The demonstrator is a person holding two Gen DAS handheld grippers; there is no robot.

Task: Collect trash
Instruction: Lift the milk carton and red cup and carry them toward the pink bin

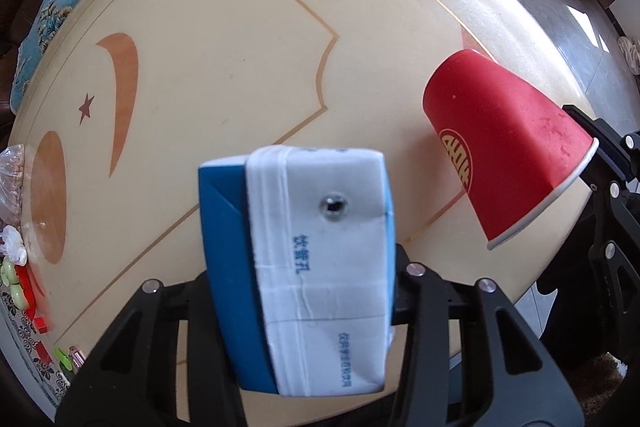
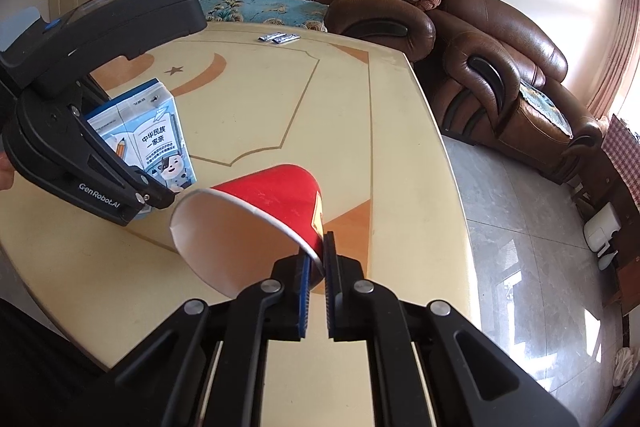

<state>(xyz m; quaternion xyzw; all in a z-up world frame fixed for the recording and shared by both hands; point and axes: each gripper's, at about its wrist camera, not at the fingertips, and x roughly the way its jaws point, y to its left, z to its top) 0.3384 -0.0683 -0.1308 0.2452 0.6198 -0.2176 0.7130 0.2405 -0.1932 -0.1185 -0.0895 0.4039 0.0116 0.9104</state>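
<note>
A blue-and-white milk carton stands on the round beige table. My left gripper points straight down over it, a finger pressed on each side, shut on it. In the right wrist view the carton shows a cartoon print, with the left gripper straddling it. My right gripper is shut on the rim of a red paper cup, held tilted above the table with its white inside showing. From the left wrist, the cup hangs to the right, pinched by the right gripper.
Two small sachets lie near the table's far edge. A brown leather sofa with cushions wraps the far and right sides. A clear bag of snacks and small items sit at the table's left edge. Grey tiled floor lies to the right.
</note>
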